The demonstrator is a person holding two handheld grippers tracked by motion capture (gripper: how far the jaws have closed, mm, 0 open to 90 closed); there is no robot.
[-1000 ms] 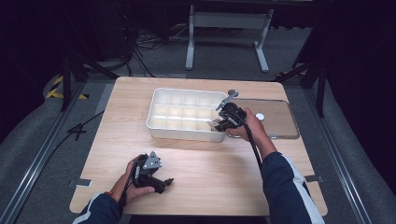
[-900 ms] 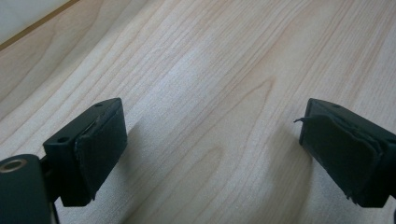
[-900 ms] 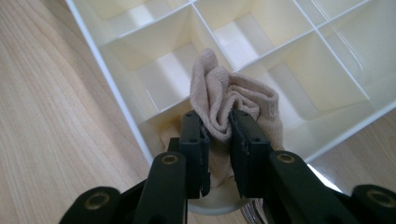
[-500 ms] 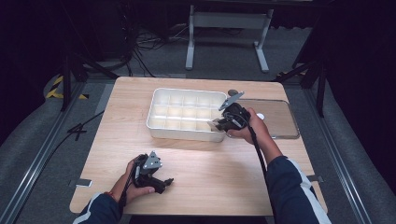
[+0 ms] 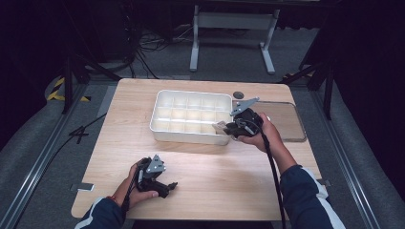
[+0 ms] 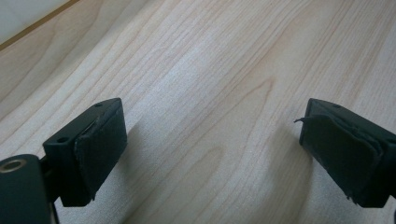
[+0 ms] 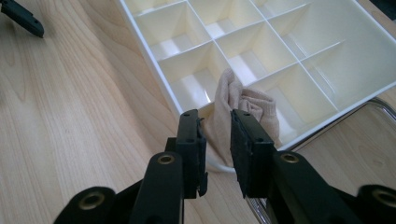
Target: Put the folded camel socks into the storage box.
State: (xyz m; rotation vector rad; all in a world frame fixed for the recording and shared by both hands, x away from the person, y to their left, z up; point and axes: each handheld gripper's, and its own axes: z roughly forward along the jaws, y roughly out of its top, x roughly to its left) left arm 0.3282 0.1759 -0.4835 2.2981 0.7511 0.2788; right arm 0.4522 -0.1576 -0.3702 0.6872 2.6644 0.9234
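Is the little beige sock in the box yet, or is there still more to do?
Not yet. All the compartments of the white divided plastic tray look empty, so nothing looks put away. In hand: the right gripper pinches the beige bunched-up sock over the tray's near corner. The left gripper rests open over the wooden table. Left: dropping the sock into a compartment.

Clear lid (image 5: 285, 120), dark disc (image 5: 238, 95)

Two black handheld grippers: left gripper (image 5: 168, 187), right gripper (image 5: 228, 129), each topped by a grey three-cornered plate, trailed by black cable, brass-coloured screws fitted. Dark blue sleeves (image 5: 305, 198), white-striped, worn.
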